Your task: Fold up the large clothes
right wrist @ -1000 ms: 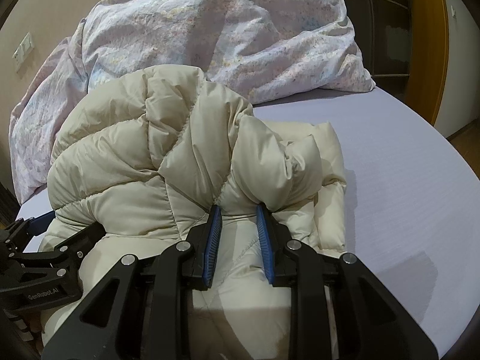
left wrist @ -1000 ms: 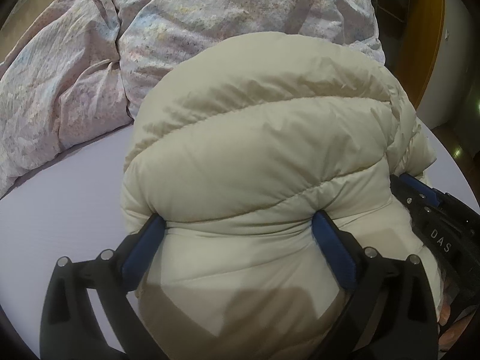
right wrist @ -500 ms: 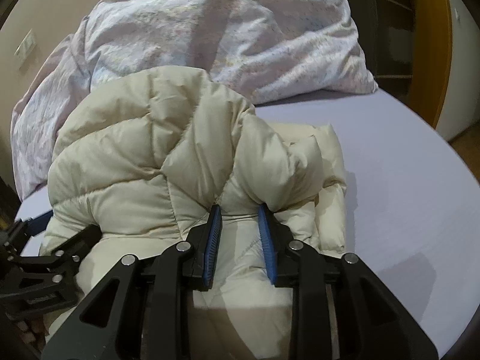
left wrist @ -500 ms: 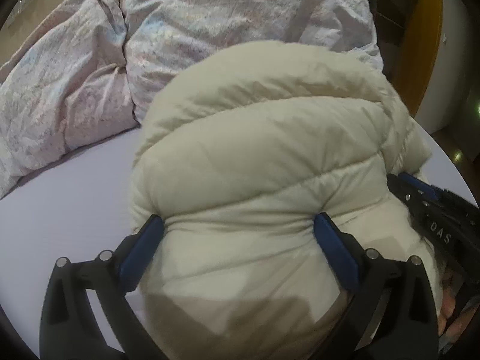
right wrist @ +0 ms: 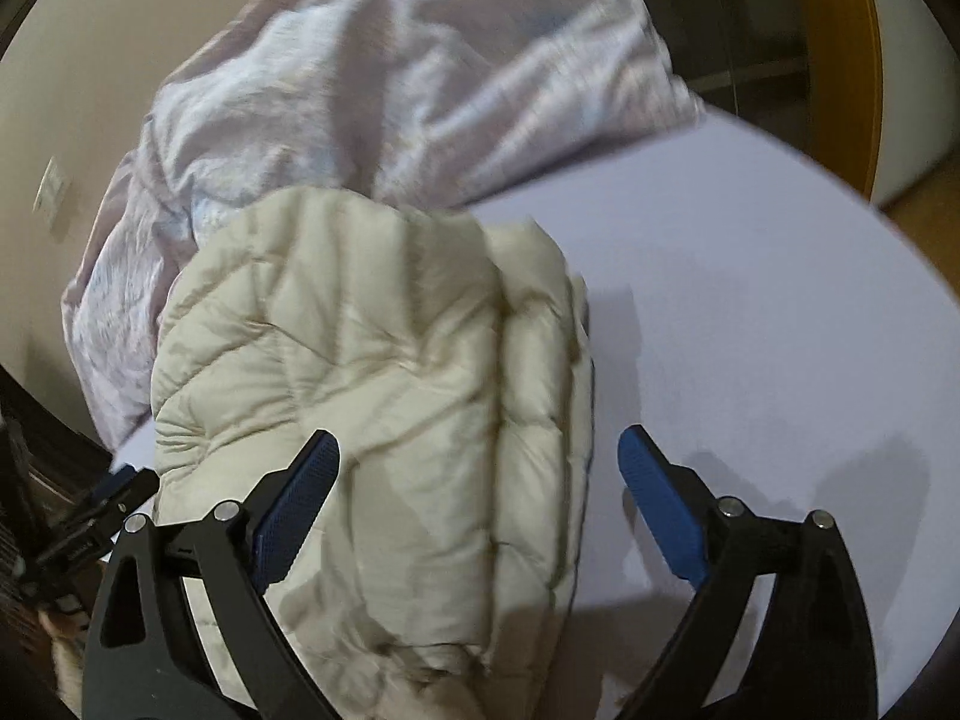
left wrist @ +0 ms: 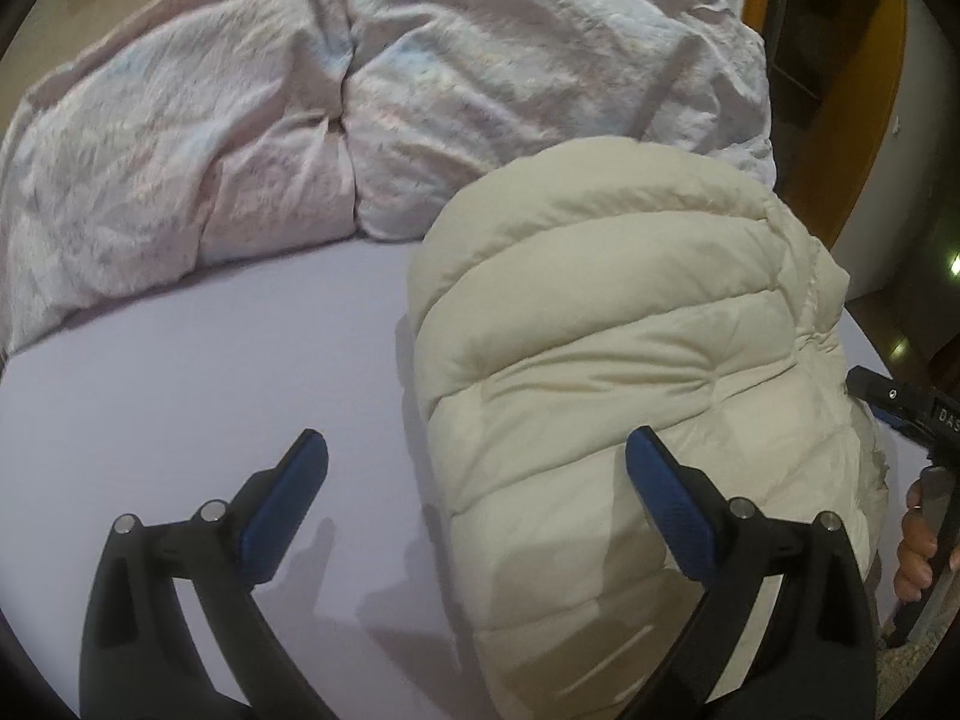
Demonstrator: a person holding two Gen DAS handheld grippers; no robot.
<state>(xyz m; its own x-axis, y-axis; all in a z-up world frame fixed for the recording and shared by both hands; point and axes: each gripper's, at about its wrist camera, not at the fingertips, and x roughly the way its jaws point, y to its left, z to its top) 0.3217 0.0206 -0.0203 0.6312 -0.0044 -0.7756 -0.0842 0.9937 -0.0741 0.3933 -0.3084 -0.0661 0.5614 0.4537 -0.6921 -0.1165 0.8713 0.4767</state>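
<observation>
Both tongs gape wide — left tongs (left wrist: 474,480) and right tongs (right wrist: 480,468), just sprung apart — over the folded cream quilted puffer jacket (left wrist: 630,324) on the lilac-sheeted bed (left wrist: 198,396); "DAS" marks the right one.

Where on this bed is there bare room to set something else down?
Bare sheet lies left of the folded cream puffer jacket, below the crumpled duvet. A second free patch is on the jacket's right, toward the bed's edge. The far end is crowded by the duvet; the middle holds the jacket.
</observation>
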